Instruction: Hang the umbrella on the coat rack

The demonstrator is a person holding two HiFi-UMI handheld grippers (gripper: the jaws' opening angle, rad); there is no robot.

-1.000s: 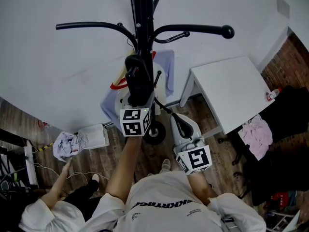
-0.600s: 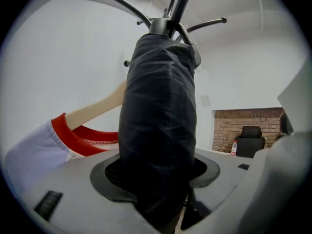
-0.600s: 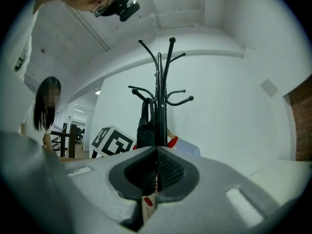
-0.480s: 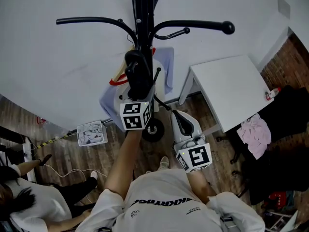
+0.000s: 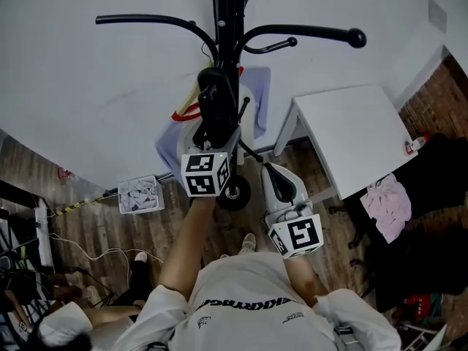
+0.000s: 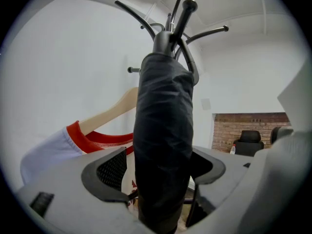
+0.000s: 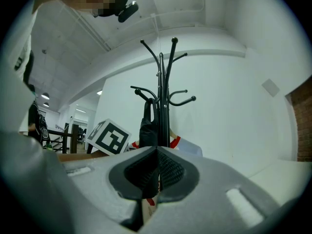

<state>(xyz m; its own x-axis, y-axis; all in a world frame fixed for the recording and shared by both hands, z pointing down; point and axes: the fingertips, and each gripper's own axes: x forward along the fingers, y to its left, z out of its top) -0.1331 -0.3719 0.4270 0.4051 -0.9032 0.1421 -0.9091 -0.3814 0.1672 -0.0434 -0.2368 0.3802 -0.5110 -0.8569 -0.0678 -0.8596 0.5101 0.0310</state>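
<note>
Head view: left tool (image 5: 217, 139) is up against the coat rack (image 5: 228, 20) pole, with the folded black umbrella (image 5: 214, 97) upright between its jaws. Right tool (image 5: 274, 172) sits lower and to the right, apart from the rack.

Left gripper view: the jaws have just been opening and now stand wide. The umbrella (image 6: 163, 130) is between them with a gap at the left pad, so nothing is squeezing it. Its top meets the pole under the hooks. I judge it hangs there, though I can't make out the catch. A shirt (image 6: 58, 147) on a hanger is behind.

Right gripper view: jaws together, nothing held.

To finish well, I draw the left tool straight back with the jaws wide, without snagging the fabric.
</note>
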